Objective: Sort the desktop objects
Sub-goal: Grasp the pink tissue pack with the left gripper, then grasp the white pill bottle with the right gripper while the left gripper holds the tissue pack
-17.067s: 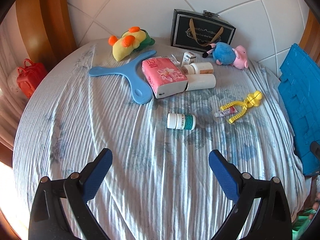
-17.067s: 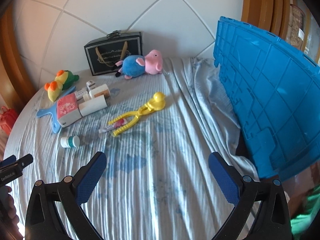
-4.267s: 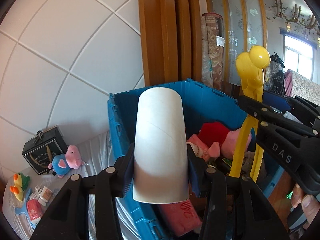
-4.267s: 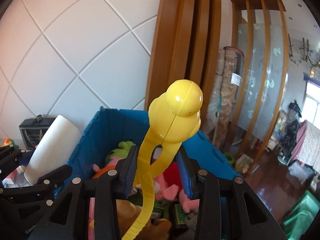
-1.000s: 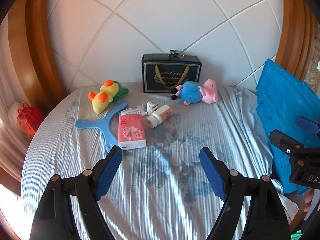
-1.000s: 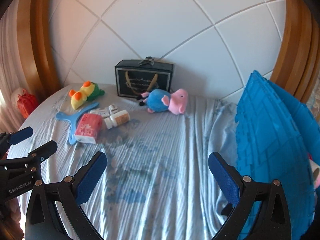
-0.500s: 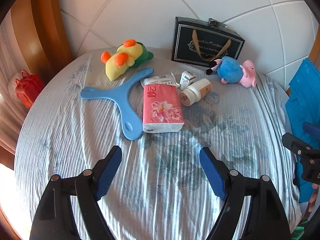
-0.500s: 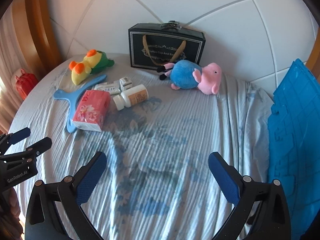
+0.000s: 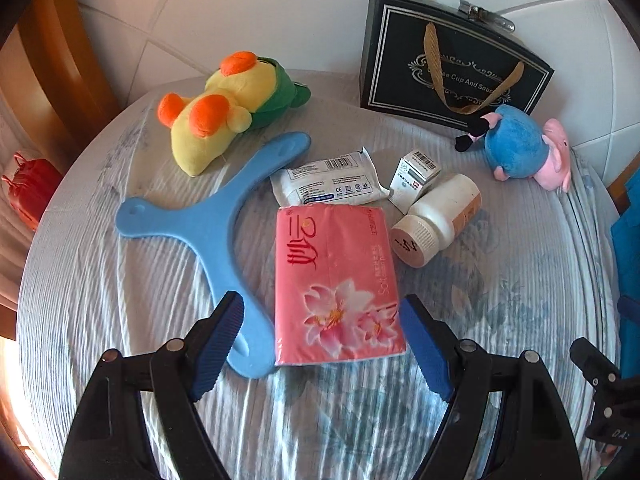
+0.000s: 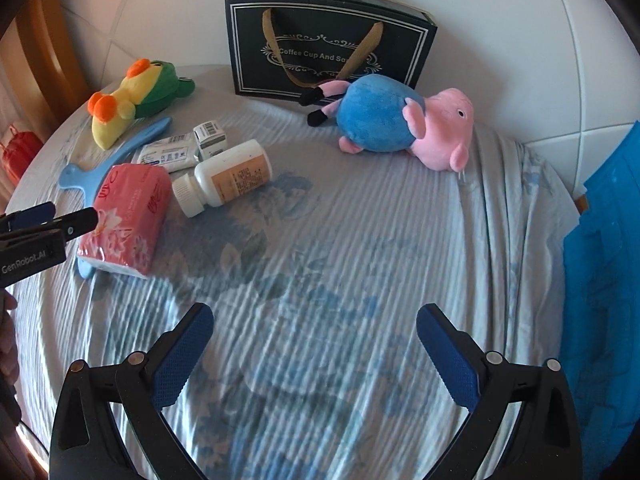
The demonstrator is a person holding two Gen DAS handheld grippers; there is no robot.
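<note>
My left gripper (image 9: pixel 320 332) is open, its blue pads either side of the near end of a pink tissue pack (image 9: pixel 334 280), not touching it; it also shows in the right wrist view (image 10: pixel 128 216). A blue boomerang (image 9: pixel 208 224) lies left of the pack. A white pill bottle (image 9: pixel 436 220), a small white box (image 9: pixel 414 180) and a white sachet (image 9: pixel 332 180) lie behind it. My right gripper (image 10: pixel 316 356) is open and empty over bare cloth, well short of the pill bottle (image 10: pixel 228 176) and the pig plush (image 10: pixel 396 120).
A yellow duck plush (image 9: pixel 224 112) lies at the back left. A black gift bag (image 10: pixel 328 44) stands against the wall. A blue crate (image 10: pixel 604 260) stands at the right edge. A red bag (image 9: pixel 28 192) sits off the table's left.
Both grippers have moved forward and lower toward the objects. The left gripper now straddles the near end of the tissue pack; both stay open.
</note>
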